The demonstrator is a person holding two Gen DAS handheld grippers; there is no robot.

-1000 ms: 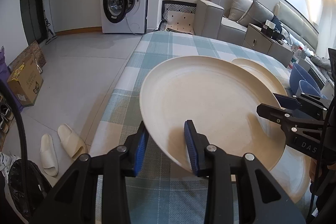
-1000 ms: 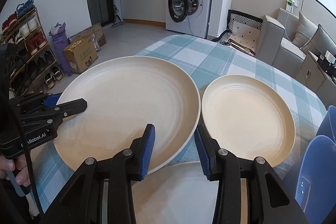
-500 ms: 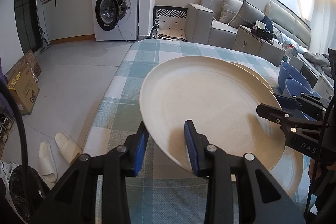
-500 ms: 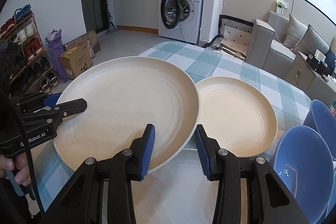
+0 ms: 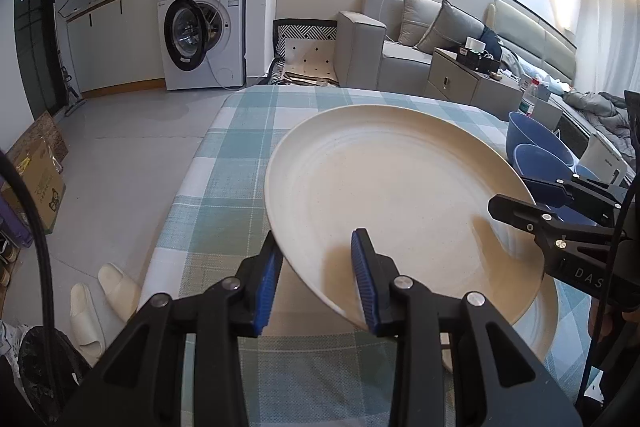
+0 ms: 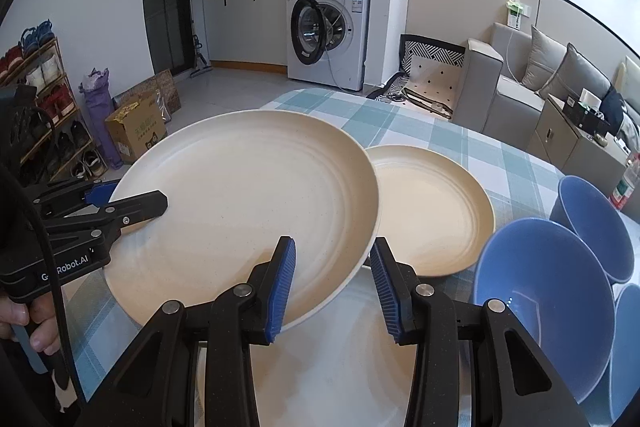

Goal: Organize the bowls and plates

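A large cream plate (image 5: 392, 195) (image 6: 248, 203) is held in the air above the checked table. My left gripper (image 5: 318, 275) grips its near rim, one finger above and one below. My right gripper (image 6: 332, 283) grips the opposite rim the same way. A second large cream plate (image 6: 340, 355) lies on the table right below it. A smaller cream plate (image 6: 432, 211) lies further back. Blue bowls (image 6: 544, 299) stand at the right, one at the back (image 6: 592, 219).
The table has a teal and white checked cloth (image 5: 240, 163); its left edge drops to the floor with slippers (image 5: 100, 299). A sofa (image 5: 400, 43) and cabinet (image 5: 460, 79) stand beyond the far edge. A washing machine (image 6: 328, 27) is at the back.
Both grippers have raised the large plate together; the small plate and blue bowls now sit lower and further into view. The grip on the plate is unchanged.
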